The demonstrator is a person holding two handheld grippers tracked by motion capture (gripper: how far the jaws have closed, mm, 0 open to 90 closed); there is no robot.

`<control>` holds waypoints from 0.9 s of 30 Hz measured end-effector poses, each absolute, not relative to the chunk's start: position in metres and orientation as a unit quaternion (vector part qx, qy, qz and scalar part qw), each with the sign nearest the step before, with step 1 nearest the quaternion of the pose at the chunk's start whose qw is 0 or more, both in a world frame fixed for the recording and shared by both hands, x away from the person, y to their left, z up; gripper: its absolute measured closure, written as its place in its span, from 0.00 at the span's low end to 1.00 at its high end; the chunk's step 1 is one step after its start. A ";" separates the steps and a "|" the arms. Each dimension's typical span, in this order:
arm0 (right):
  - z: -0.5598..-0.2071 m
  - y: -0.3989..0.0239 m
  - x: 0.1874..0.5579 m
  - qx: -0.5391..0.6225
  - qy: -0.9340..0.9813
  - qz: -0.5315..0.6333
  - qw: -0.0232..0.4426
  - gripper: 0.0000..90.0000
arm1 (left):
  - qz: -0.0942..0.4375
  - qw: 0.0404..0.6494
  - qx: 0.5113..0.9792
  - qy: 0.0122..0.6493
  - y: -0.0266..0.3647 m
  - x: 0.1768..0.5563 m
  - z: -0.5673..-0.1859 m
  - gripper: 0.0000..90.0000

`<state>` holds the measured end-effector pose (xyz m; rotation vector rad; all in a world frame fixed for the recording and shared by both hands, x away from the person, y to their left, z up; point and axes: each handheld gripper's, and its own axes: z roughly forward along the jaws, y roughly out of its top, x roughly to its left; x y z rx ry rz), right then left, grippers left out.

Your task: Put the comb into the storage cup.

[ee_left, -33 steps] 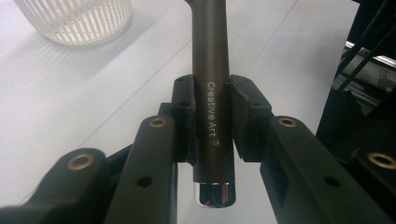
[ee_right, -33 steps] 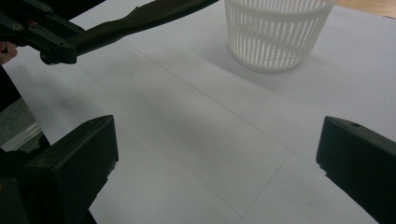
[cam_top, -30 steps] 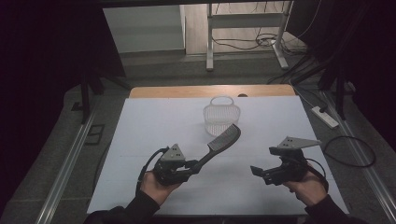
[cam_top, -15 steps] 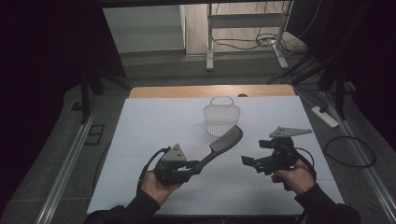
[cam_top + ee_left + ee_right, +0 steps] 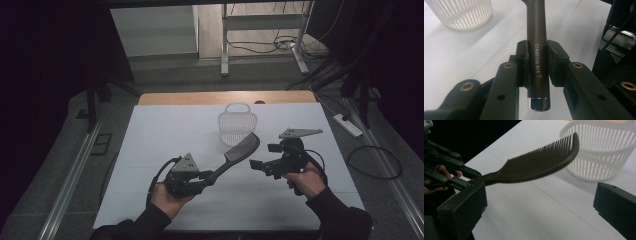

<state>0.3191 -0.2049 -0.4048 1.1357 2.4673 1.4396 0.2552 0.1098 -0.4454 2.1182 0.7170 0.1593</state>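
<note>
The high view is dim: the surroundings sink into near black, while the white counter [image 5: 165,150] and the floor beyond catch pale light from the far side. Detail there is soft and grainy. In the left gripper view the light is brighter, and the comb [image 5: 537,37] shows a glint on its chrome end cap. The basket [image 5: 599,157] casts a soft shadow on the counter; the near claw blocks are blurred.

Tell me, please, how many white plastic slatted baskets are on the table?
1. The white plastic slatted basket stands upright at the far middle of the white table, just beyond the toothed end of the dark plastic comb. Nothing on the table could hide another.
</note>
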 end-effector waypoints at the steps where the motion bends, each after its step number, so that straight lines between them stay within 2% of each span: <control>1: -0.404 -0.204 0.320 0.373 0.801 0.466 0.031 0.00 | 0.065 0.435 0.850 0.288 0.110 0.255 -0.445 0.80; 13: -0.403 -0.185 0.332 0.385 0.807 0.447 0.010 0.00 | 0.070 0.441 0.848 0.287 0.111 0.254 -0.444 0.80; 21: -0.404 -0.177 0.341 0.397 0.799 0.450 -0.027 0.00 | 0.075 0.444 0.846 0.286 0.112 0.254 -0.442 0.80; 27: -0.405 -0.171 0.346 0.406 0.797 0.446 -0.038 0.00 | 0.077 0.444 0.846 0.286 0.111 0.253 -0.442 0.80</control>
